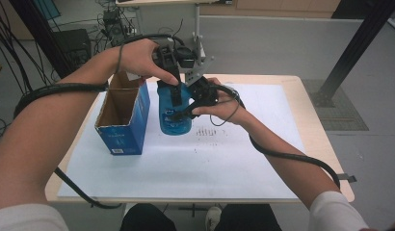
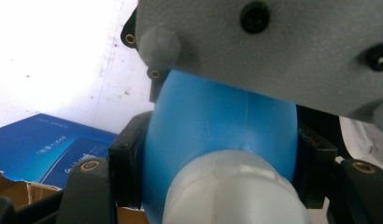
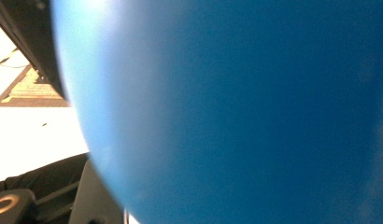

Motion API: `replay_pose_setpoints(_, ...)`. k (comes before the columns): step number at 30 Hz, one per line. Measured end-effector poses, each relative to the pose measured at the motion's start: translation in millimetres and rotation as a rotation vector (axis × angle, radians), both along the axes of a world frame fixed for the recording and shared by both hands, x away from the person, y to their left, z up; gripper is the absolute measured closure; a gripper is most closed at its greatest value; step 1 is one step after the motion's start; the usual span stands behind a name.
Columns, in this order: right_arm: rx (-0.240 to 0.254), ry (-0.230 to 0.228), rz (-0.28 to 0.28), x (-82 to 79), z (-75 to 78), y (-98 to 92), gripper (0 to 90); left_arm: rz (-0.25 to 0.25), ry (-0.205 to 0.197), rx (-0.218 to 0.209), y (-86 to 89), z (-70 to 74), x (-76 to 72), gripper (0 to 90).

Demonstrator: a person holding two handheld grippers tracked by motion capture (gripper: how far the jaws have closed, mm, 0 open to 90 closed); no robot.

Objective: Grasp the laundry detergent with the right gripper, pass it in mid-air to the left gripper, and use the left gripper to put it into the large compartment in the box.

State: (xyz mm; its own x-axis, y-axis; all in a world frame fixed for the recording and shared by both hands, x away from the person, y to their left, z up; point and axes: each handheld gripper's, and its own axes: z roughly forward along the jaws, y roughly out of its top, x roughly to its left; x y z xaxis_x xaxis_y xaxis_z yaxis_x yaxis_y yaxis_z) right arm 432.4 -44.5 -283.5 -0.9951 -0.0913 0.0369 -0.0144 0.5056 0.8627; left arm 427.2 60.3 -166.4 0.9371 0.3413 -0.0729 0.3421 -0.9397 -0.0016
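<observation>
A translucent blue plastic bottle (image 1: 174, 113) stands upright on the white-covered table (image 1: 224, 159), just beside an open blue cardboard box (image 1: 124, 115). My left gripper (image 1: 176, 89) pinches its upper part; my right gripper (image 1: 186, 109) clamps its side.

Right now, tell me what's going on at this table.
A person is working with two handheld grippers on a blue bottle standing on the white sheet that covers the table. The left gripper comes down from above and is clamped around the bottle near its pale cap. The right gripper grips the bottle's body from the side. Just left of the bottle stands an open blue cardboard box, flaps up; from the high view it looks empty.
</observation>
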Motion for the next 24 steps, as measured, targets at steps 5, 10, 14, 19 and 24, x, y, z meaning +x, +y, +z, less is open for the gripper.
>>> replay_pose_setpoints(5, 0.002, -0.001, 0.002, 0.7, 0.4, -0.1, 41.7, 0.0, -0.002, -0.002, 0.0, 0.3, 0.4, 35.3)
replay_pose_setpoints(10, 0.007, 0.001, 0.004, 0.9, 0.1, 0.2, 41.6, 0.001, 0.001, -0.001, 0.3, 0.2, 0.6, 35.4)
replay_pose_setpoints(14, 0.006, 0.004, 0.005, 0.6, -0.4, 0.3, 41.6, 0.003, 0.002, -0.003, 0.5, -0.8, 0.5, 35.4)
replay_pose_setpoints(19, 0.007, 0.005, 0.005, 0.5, -0.9, 0.2, 41.1, 0.005, 0.001, -0.001, 0.4, -1.1, -0.1, 35.4)
replay_pose_setpoints(24, 0.014, 0.021, 0.009, 0.1, -1.0, -0.2, 39.7, 0.003, 0.003, 0.0, -0.5, -1.2, -0.6, 35.4)
